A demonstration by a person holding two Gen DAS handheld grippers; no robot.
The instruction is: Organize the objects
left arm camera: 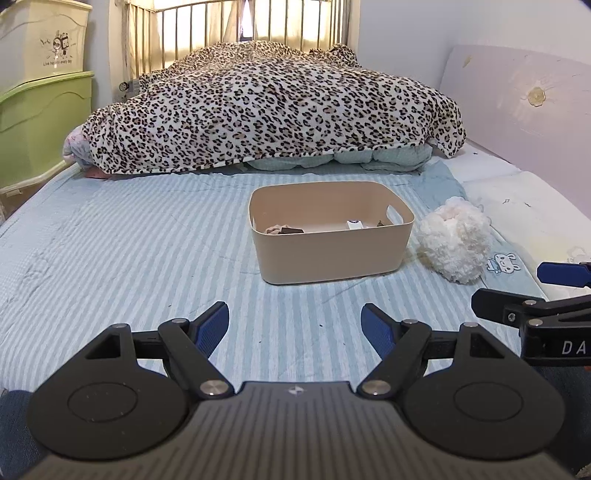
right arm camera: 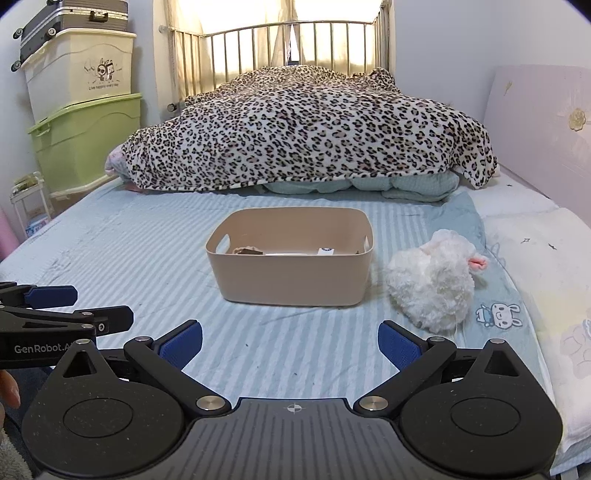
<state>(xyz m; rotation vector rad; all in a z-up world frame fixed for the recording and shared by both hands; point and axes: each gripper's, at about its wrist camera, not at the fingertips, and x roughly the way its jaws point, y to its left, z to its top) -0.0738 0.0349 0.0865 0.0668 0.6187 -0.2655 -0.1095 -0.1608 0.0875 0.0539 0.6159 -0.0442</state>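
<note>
Both tongs, left (left arm camera: 294, 325) and right (right arm camera: 290, 345), gape wide, seemingly empty.

- A home bedroom, seen from low over a bed (right arm camera: 110, 258) covered in a pale blue striped sheet.
- A leopard-print blanket (right arm camera: 306, 129) lies heaped over bedding at the far end.
- A metal railing (right arm camera: 295, 44) with curtains behind it lets in daylight.
- Stacked plastic storage bins (right arm camera: 85, 110), cream over green, stand against the left wall, with a suitcase (right arm camera: 74, 18) on top.
</note>
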